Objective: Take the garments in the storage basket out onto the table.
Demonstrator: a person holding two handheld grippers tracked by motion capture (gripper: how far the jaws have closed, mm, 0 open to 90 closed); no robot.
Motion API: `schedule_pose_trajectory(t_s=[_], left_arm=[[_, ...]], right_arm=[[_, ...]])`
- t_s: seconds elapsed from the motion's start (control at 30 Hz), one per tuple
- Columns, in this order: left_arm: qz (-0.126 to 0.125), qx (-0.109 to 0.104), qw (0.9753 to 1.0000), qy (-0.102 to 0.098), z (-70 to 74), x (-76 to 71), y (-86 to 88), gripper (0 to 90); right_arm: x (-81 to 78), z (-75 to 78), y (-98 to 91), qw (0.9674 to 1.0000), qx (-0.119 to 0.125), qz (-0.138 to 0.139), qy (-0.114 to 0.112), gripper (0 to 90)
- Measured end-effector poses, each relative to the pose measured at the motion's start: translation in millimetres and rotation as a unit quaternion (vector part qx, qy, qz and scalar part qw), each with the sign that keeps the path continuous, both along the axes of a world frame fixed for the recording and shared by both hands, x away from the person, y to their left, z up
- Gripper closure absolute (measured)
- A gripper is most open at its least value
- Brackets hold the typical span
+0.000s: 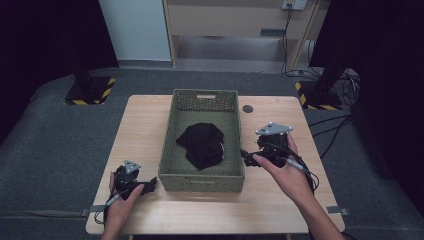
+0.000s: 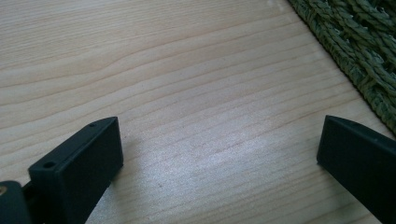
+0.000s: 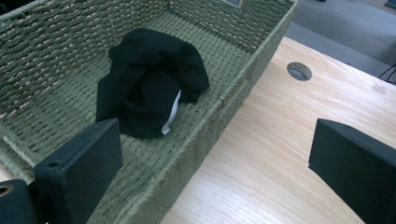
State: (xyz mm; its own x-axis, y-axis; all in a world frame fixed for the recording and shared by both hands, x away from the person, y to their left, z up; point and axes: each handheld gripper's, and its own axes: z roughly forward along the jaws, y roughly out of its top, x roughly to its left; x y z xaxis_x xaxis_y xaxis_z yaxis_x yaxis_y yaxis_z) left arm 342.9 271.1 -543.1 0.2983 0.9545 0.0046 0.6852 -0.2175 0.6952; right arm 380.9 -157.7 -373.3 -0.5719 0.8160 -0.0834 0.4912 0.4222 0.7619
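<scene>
A green woven basket [image 1: 174, 150] stands in the middle of the wooden table [image 1: 270, 205]. A crumpled black cloth [image 1: 202, 144] with a white label lies inside it. My left gripper [image 1: 151, 183] rests low by the basket's front left corner, jaws open over bare wood [image 2: 196, 84]; the basket's woven wall [image 2: 359, 51] is just off one jaw. My right gripper [image 1: 245, 158] is at the basket's right wall, open and empty. In the right gripper view the gripper [image 3: 217, 140] straddles the basket rim [image 3: 233, 98], and the black cloth [image 3: 149, 79] lies beyond the left jaw.
A round cable hole [image 1: 247, 108] [image 3: 299, 71] sits in the table behind the basket's right corner. On the grey floor behind stand two posts with yellow-black bases [image 1: 90, 91] [image 1: 320, 96], with cables [image 1: 345, 125] at the right. Bare wood runs along the table front.
</scene>
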Motion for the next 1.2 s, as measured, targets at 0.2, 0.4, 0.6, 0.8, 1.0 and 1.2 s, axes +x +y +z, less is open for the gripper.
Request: schedule_pose_trajectory(t_s=[0.2, 0.4, 0.6, 0.8, 1.0, 1.2], left_arm=[[0.000, 0.000, 1.0000, 0.000, 0.0, 0.0, 0.0, 0.0], [0.000, 0.000, 1.0000, 0.000, 0.0, 0.0, 0.0, 0.0], [0.000, 0.000, 1.0000, 0.000, 0.0, 0.0, 0.0, 0.0], [0.000, 0.000, 1.0000, 0.000, 0.0, 0.0, 0.0, 0.0], [0.000, 0.000, 1.0000, 0.000, 0.0, 0.0, 0.0, 0.0], [0.000, 0.000, 1.0000, 0.000, 0.0, 0.0, 0.0, 0.0]], right_arm=[[6.4, 0.8, 8.2, 1.0000, 0.003, 0.003, 0.003, 2.8], [13.5, -0.2, 18.7, 1.0000, 0.002, 0.008, 0.005, 3.0], [22.6, 1.5, 34.0, 0.9998, 0.002, 0.018, 0.007, 3.0], [30.8, 0.4, 47.2, 0.9997, 0.006, 0.022, 0.011, 3.0], [39.2, -1.8, 57.1, 0.9996, 0.001, 0.025, 0.012, 2.9], [44.0, -6.7, 66.8, 0.9995, -0.001, 0.027, 0.017, 2.9]])
